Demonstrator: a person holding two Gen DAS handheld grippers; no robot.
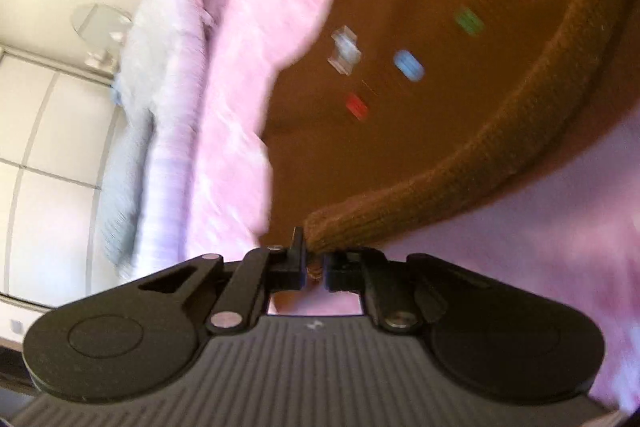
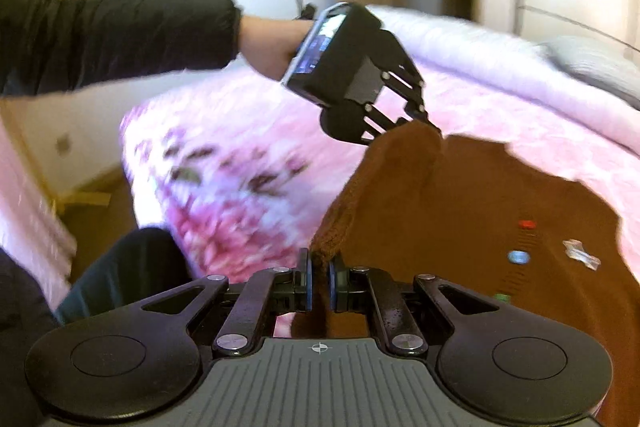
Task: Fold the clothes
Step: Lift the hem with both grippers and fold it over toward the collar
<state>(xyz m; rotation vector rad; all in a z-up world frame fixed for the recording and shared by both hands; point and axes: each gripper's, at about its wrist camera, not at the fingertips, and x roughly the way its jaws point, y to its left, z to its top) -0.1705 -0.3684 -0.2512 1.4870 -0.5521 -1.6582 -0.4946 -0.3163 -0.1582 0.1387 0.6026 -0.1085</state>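
Note:
A brown knitted sweater (image 1: 420, 131) with a row of coloured buttons (image 1: 408, 65) lies on a pink bedspread (image 1: 248, 75). My left gripper (image 1: 314, 263) is shut on one end of its ribbed hem. In the right wrist view my right gripper (image 2: 319, 277) is shut on the other end of that hem, and the sweater (image 2: 460, 211) spreads to the right. The left gripper (image 2: 424, 121) shows there too, pinching the lifted hem corner, held by a hand in a dark sleeve. The hem hangs between both grippers above the bed.
A folded lilac quilt (image 1: 172, 79) and grey pillow (image 1: 120, 179) lie at the head of the bed. White wardrobe doors (image 1: 52, 155) stand beyond. The bedspread (image 2: 224, 163) has a floral print near its foot. The person's dark-clad knee (image 2: 132, 263) is beside the bed edge.

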